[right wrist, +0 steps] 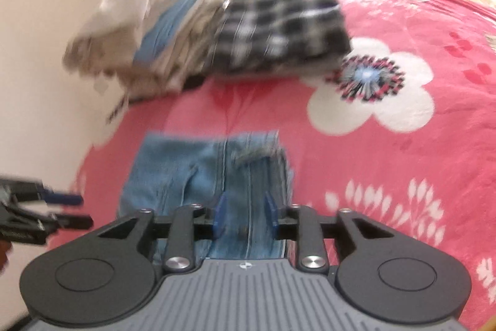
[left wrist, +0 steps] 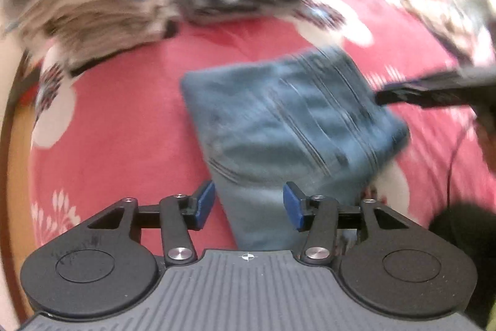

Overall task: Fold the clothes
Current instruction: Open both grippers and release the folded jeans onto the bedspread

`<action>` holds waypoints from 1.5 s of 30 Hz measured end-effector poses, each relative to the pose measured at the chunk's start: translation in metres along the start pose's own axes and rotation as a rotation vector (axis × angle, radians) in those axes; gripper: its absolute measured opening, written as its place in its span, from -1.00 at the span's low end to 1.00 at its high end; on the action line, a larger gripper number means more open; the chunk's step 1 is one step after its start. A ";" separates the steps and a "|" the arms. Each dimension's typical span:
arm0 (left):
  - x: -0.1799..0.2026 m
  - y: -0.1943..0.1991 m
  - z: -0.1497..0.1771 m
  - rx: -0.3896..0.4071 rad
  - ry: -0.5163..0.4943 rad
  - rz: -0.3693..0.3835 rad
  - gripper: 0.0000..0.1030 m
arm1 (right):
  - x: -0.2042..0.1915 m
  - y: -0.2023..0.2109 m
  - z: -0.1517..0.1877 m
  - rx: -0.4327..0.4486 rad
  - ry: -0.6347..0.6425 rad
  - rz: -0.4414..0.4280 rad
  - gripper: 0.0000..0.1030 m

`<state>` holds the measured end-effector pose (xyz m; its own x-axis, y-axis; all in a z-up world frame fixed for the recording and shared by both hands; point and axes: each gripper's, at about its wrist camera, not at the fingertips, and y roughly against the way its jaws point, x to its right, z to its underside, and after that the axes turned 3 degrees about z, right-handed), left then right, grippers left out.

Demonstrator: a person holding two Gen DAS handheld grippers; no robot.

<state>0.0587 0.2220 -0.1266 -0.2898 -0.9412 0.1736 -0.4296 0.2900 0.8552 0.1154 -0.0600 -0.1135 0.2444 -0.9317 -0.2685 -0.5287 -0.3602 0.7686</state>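
Two tools over folded jeans (left wrist: 288, 120) on bedspread (left wrist: 124, 120): left tool (left wrist: 249, 203) wide, right tool (right wrist: 246, 214) narrower, both empty.

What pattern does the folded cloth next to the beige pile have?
A black-and-white check pattern on the folded cloth, clearest in the right wrist view; it lies beside the beige pile.

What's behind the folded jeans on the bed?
Behind the folded jeans: a checked garment and a beige clothes pile on the red floral bedspread. What the pile covers is hidden.
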 end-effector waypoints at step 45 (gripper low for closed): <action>0.013 -0.051 -0.011 -0.122 0.229 -0.161 0.75 | -0.058 -0.073 0.045 -0.161 0.380 0.073 0.18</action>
<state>0.0859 0.1936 -0.1627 -0.0198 -0.9919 0.1252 -0.3445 0.1244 0.9305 0.1027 0.0182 -0.1800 0.5096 -0.8604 0.0004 -0.4292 -0.2538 0.8669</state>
